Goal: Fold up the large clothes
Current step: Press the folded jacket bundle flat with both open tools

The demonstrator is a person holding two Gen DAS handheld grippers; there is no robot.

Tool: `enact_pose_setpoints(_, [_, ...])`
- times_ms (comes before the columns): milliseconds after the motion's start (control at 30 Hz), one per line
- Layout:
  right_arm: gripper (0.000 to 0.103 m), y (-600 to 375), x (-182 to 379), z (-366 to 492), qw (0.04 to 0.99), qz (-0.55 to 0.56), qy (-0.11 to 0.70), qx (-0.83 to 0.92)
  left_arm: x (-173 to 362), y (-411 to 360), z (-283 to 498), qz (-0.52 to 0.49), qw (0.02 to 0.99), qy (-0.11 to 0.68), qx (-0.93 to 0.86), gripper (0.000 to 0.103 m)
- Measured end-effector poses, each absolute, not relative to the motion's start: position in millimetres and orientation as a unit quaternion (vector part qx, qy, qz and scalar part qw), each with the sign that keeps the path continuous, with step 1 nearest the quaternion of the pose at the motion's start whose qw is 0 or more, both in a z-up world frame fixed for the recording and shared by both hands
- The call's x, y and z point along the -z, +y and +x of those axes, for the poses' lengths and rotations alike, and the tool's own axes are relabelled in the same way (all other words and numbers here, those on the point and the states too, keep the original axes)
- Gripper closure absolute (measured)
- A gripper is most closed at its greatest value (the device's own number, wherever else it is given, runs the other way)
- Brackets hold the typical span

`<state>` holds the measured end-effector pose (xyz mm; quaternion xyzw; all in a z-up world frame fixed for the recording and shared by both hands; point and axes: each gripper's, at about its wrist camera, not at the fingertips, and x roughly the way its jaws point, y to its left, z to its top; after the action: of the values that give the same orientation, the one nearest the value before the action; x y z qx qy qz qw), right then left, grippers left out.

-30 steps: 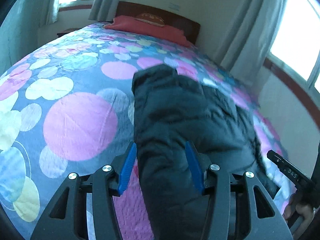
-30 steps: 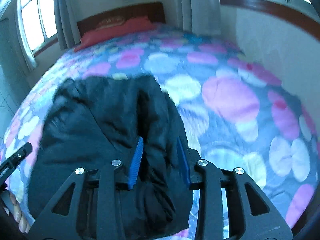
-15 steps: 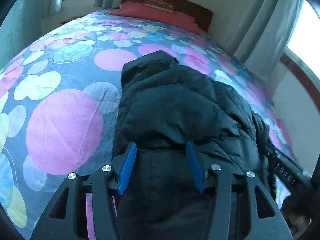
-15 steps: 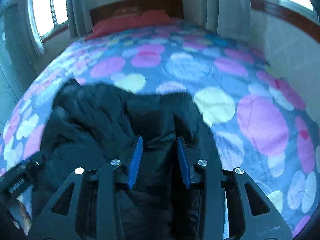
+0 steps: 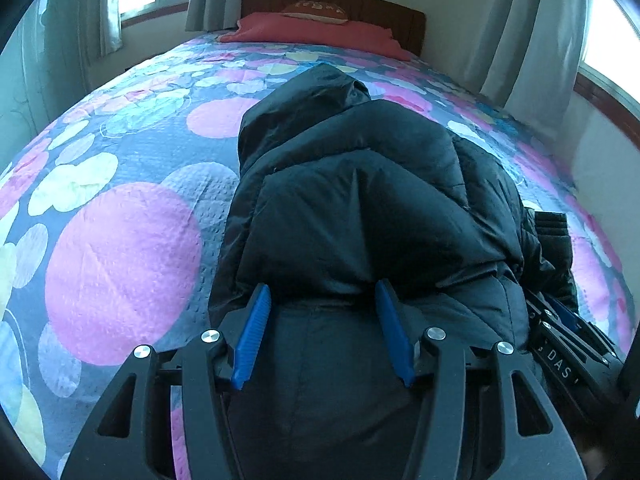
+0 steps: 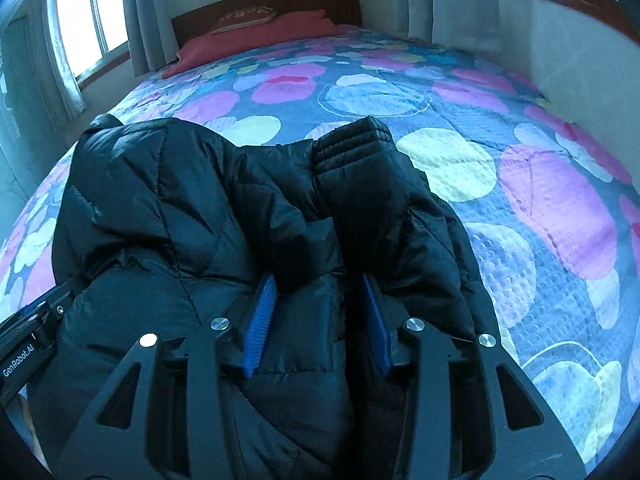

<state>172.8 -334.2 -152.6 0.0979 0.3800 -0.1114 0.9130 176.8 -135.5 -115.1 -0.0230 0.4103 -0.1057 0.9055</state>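
Patterned bedding fills both wrist views: a quilted bedspread [image 5: 120, 264] printed with pink, pale yellow and blue circles, on which a black puffer jacket [image 5: 360, 208] lies doubled over near the foot of the bed. Nearest the lens, the left claw [image 5: 322, 336] stands half spread, its blue ribbed pads flanking the jacket's folded edge; whether they press the cloth cannot be told, and they appear slack. The right claw [image 6: 318, 322] is narrower and its jaws are opening, with a ridge of jacket between the pads. Compared with a second earlier, both claws have sunk toward the bed and the jacket, then draped and blurred in motion, now rests settled in a thick bundle; this suggests that one fold has just been laid down and is being released. The shell is smooth, faintly glossy and stitched into plump baffles, so it will probably spring back unless pressed flat. A ribbed knit cuff [image 6: 354, 140] juts from the bundle's far edge on the right. Beyond, a red pillow [image 6: 256, 36] lies against the dark wooden headboard [image 5: 384, 8], between grey curtains and bright windows.
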Motion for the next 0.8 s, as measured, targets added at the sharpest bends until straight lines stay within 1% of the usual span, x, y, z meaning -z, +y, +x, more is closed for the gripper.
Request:
enact_pose_setpoints(533, [0.062, -325.8, 159.9, 168.1, 0.920, 0.082, 0.362, 0.128, 123.9, -140.9, 170.7, -0.014, 0.914, 0.393, 0.099, 0.049])
enact_pose_setpoints(800, [0.062, -324.2, 157.5, 167.0, 0.920, 0.081, 0.362, 0.130, 120.2, -144.2, 168.1, -0.011, 0.916, 0.390, 0.093, 0.049])
